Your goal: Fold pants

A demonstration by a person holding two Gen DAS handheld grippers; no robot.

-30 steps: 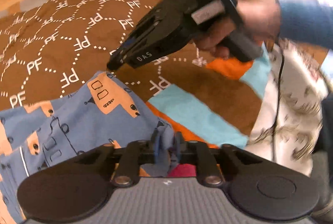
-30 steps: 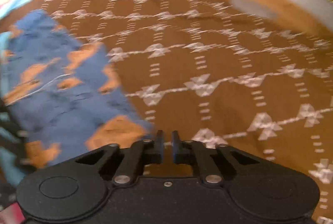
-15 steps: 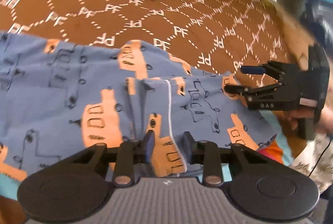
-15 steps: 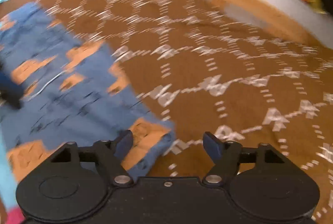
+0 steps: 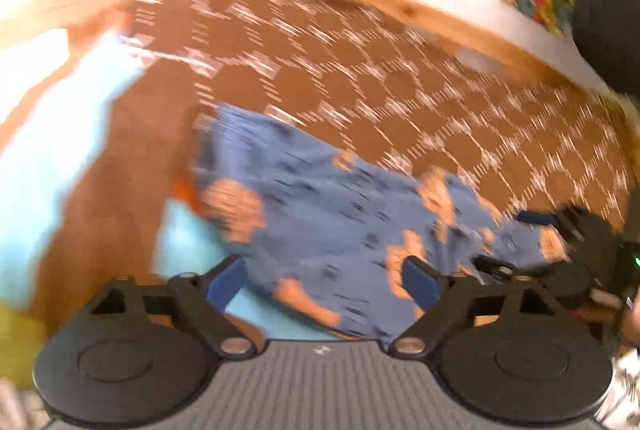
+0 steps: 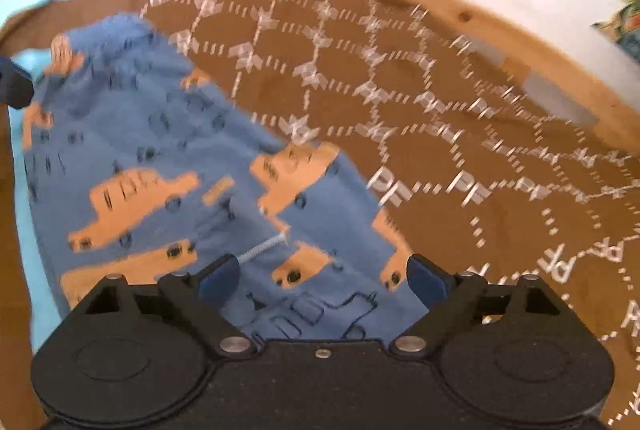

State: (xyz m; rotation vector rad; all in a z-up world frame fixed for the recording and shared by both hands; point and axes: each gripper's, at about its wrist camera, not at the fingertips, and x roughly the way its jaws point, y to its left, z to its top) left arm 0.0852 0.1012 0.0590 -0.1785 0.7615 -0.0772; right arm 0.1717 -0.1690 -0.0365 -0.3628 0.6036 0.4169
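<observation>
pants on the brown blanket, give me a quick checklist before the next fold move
1. Left gripper open, empty: ok.
2. Right gripper open, empty: ok.
3. Pants released and lying on the brown blanket: ok.
4. Pants flat, no bunching: not ok; the left wrist view shows creases near the right gripper.
5. Edges lined up: cannot tell; both views are motion-blurred.
6. Grippers apart from each other: ok in the left wrist view.

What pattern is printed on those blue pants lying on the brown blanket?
Orange trucks with dark outline drawings on the blue cotton pants, clearest in the right wrist view.
</observation>
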